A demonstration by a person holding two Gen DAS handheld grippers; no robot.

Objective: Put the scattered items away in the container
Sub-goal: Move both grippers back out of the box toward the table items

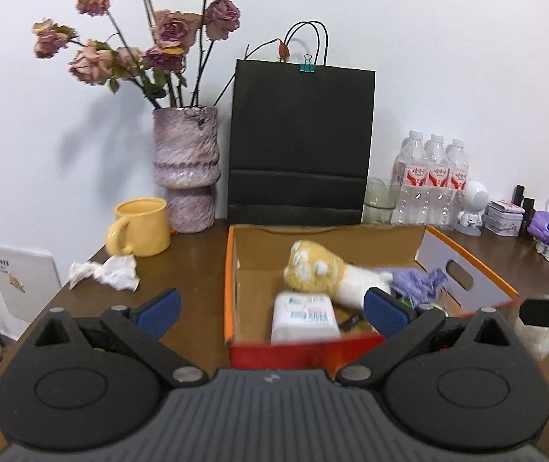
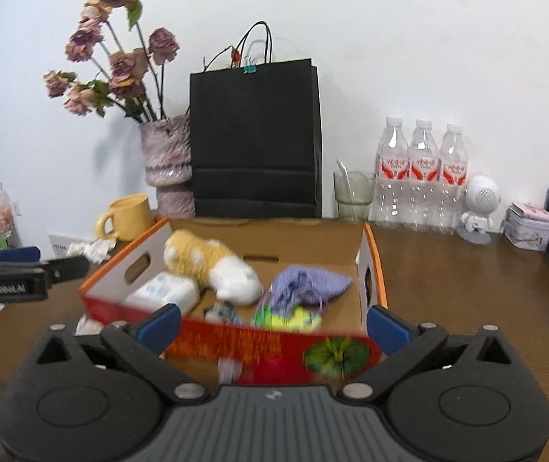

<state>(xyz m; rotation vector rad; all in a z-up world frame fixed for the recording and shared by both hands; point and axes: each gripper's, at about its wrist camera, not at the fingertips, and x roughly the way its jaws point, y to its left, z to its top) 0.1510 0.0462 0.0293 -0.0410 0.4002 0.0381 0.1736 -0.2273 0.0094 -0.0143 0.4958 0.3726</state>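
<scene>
My brown wooden worktop (image 1: 197,269) stands against a plain white wall (image 1: 447,57); soft light throws the dried roses' (image 1: 166,30) shadow onto it.

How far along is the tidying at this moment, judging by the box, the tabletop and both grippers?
Mostly done, it seems. The cardboard box already holds the plush toy, tissue pack, purple knit pouch and a yellow-green item. Nothing is in hand: the left gripper and right gripper are both open and empty. Possibly left: the crumpled tissue by the yellow mug.
</scene>
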